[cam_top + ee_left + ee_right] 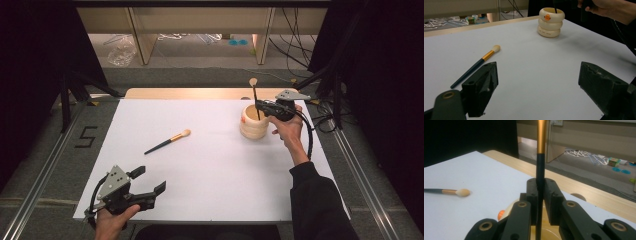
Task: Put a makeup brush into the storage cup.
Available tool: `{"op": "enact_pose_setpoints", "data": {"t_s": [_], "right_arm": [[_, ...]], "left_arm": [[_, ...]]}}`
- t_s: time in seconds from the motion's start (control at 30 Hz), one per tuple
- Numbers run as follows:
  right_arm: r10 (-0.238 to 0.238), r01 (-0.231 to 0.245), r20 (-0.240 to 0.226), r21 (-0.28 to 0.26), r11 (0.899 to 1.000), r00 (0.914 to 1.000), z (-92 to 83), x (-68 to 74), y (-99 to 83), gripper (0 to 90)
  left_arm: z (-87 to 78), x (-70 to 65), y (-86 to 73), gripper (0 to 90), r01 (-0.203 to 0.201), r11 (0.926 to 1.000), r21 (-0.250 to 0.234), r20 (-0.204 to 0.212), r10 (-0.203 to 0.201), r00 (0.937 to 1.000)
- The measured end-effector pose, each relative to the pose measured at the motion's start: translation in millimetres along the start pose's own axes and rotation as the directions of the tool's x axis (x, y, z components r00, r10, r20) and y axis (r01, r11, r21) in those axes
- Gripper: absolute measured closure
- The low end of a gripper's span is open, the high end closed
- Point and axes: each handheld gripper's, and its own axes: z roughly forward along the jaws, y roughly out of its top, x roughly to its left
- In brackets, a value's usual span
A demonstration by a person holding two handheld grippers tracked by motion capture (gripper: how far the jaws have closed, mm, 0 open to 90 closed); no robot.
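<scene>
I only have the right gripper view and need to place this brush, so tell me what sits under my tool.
Observer: Your right tool holds the upright brush over a cream, ring-stacked cup; the handle's lower end is inside it.
Operator: Report the other tool.
Observer: The left tool is open and holds nothing, at the near left of the white mat.
Operator: Describe the second brush fully.
Observer: The lying brush has a long dark handle that reaches toward the left tool, apart from the cup.
</scene>
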Motion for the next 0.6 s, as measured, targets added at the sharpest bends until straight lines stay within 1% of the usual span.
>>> {"op": "enact_pose_setpoints", "data": {"t_s": [0.1,0.17,0.2,0.23,0.3,0.37,0.5,0.53,0.6], "right_arm": [[-0.007,0.007,0.007,-0.012,1.000,1.0000,0.9,-0.4,-0.6,83.5],[-0.009,0.009,-0.003,-0.006,1.000,1.0000,1.3,-0.8,-1.1,83.5],[-0.002,0.002,0.001,0.004,1.000,1.0000,1.2,-0.2,-1.6,83.5],[-0.007,0.007,0.004,0.004,1.000,1.0000,1.5,-0.6,-1.8,83.5],[-0.007,0.007,-0.006,0.003,1.000,1.0000,2.2,-1.0,-2.6,83.5],[-0.004,0.004,0.003,0.008,1.000,1.0000,2.5,-1.0,-3.2,83.5],[-0.001,0.001,0.003,0.010,1.000,1.0000,3.6,-1.1,-4.7,83.5],[-0.002,0.002,0.001,0.023,1.000,1.0000,3.2,-1.2,-4.8,83.5],[0.000,0.000,0.002,0.024,1.000,1.0000,3.8,-1.0,-5.6,83.4]], "left_arm": [[0.0,-0.1,0.0,15.7,-0.001,1.0000,0.000,0.001,0.001,1.0000],[0.0,-0.1,0.0,15.7,-0.001,1.0000,0.000,0.001,0.001,1.0000],[0.0,-0.1,0.0,15.7,-0.001,1.0000,0.001,0.000,0.001,1.0000],[0.1,-0.1,0.0,15.7,-0.001,1.0000,0.000,0.001,0.001,1.0000],[0.1,-0.2,0.0,15.7,-0.001,1.0000,0.001,0.001,0.001,1.0000],[0.1,-0.4,-0.1,15.7,0.002,1.0000,0.001,0.001,-0.002,1.0000],[0.0,-0.1,0.0,15.7,-0.001,1.0000,0.001,0.001,0.001,1.0000],[-0.1,-0.1,0.0,15.7,-0.001,1.0000,0.001,0.001,0.001,1.0000],[0.0,-0.3,0.0,15.7,-0.001,1.0000,0.001,0.001,0.001,1.0000]]}}
